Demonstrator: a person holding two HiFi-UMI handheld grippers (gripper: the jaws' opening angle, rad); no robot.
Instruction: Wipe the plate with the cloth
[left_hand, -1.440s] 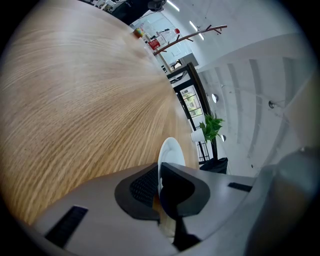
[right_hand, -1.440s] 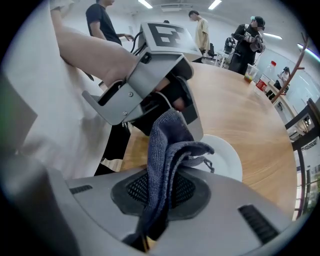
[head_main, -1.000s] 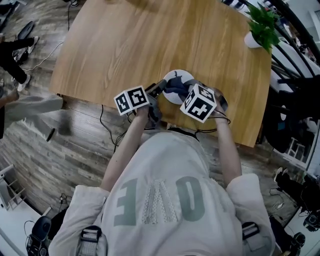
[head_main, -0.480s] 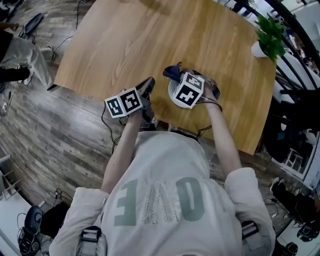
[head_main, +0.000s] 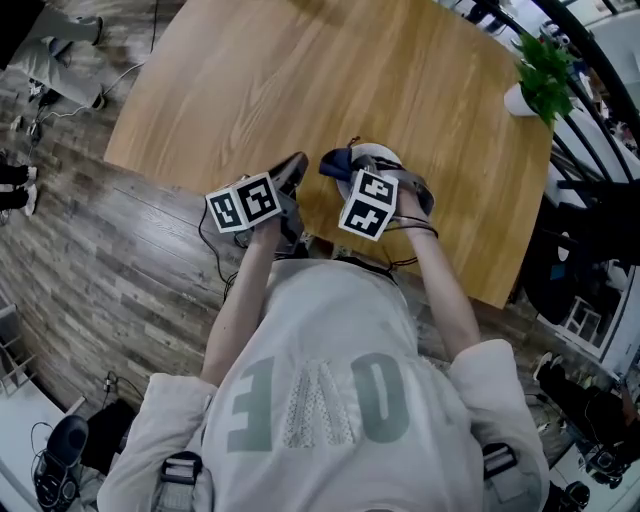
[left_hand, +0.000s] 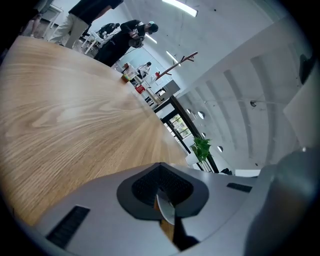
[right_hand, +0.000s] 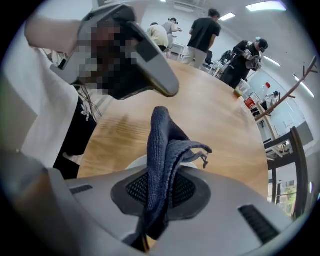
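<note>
One left gripper (head_main: 296, 168), jaws pressed together on nothing, held just left of the work, likely to leave it clear. One right gripper (right_hand: 160, 192), jaws clamped on one dark blue cloth (right_hand: 162, 145) whose free fold sits over one white plate (head_main: 380, 154) near the front edge of one wooden table (head_main: 300, 70), apparently poised to wipe. One potted plant (head_main: 540, 70), well apart at far right.
</note>
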